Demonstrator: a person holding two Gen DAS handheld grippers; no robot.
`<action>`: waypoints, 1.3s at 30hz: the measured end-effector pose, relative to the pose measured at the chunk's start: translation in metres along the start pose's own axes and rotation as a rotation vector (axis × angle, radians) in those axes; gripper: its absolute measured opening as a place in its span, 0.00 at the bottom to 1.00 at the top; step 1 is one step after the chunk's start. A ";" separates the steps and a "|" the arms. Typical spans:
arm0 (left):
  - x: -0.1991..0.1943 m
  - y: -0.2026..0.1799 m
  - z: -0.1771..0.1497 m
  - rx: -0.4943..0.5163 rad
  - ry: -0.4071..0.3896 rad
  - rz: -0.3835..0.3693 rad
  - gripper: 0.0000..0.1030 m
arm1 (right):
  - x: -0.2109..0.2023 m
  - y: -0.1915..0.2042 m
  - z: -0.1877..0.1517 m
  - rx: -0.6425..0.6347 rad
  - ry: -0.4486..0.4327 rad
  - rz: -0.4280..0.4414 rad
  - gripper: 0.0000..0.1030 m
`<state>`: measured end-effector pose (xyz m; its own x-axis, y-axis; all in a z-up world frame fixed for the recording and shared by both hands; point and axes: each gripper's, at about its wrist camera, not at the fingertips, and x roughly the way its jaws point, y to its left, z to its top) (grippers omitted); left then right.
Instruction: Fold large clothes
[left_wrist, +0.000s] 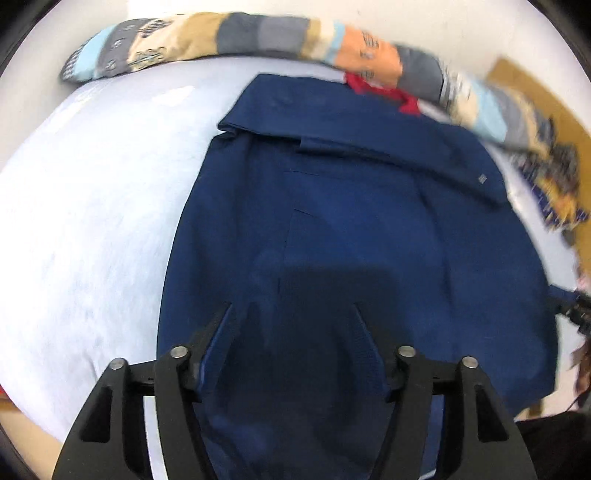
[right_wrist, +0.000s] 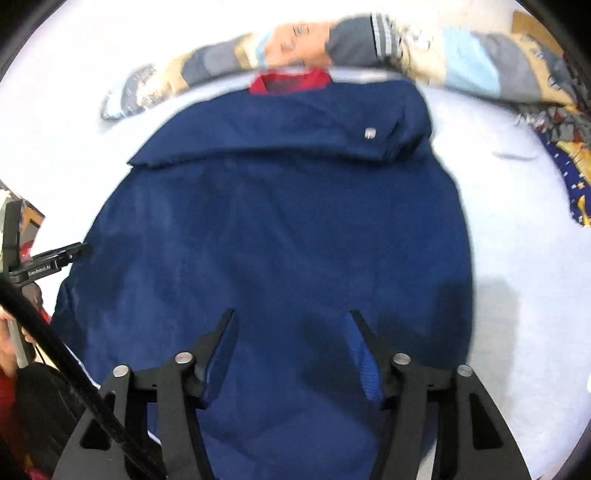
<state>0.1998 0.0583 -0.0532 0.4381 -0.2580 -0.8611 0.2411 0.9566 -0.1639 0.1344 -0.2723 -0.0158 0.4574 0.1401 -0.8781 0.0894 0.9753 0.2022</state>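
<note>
A large navy blue jacket (left_wrist: 351, 229) with a red collar lining (left_wrist: 373, 88) lies flat on a pale bed sheet (left_wrist: 92, 206). A sleeve is folded across its upper part, with a small metal snap (left_wrist: 482, 180). My left gripper (left_wrist: 291, 306) hangs open and empty above the jacket's lower part. In the right wrist view the same jacket (right_wrist: 280, 236) fills the middle, snap (right_wrist: 369, 133) near the top. My right gripper (right_wrist: 291, 314) is open and empty above the jacket's hem. The left gripper's body (right_wrist: 48, 264) shows at that view's left edge.
A patchwork quilt (left_wrist: 229, 37) runs along the far side of the bed, also in the right wrist view (right_wrist: 461, 62). A dark blue patterned cloth (right_wrist: 576, 184) lies at the right. Bare sheet (right_wrist: 524, 295) lies right of the jacket.
</note>
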 end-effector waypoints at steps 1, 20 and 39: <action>-0.001 0.001 -0.008 -0.024 0.003 -0.004 0.65 | -0.005 0.002 -0.006 -0.019 -0.004 -0.028 0.64; 0.021 -0.059 -0.072 0.098 -0.002 0.163 0.76 | 0.037 0.104 -0.075 -0.250 0.047 -0.147 0.72; 0.037 -0.058 -0.084 0.057 0.014 0.200 1.00 | 0.055 0.103 -0.103 0.023 0.011 -0.146 0.98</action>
<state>0.1289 0.0053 -0.1161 0.4704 -0.0617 -0.8803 0.1997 0.9791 0.0381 0.0779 -0.1468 -0.0882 0.4284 -0.0008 -0.9036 0.1749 0.9812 0.0820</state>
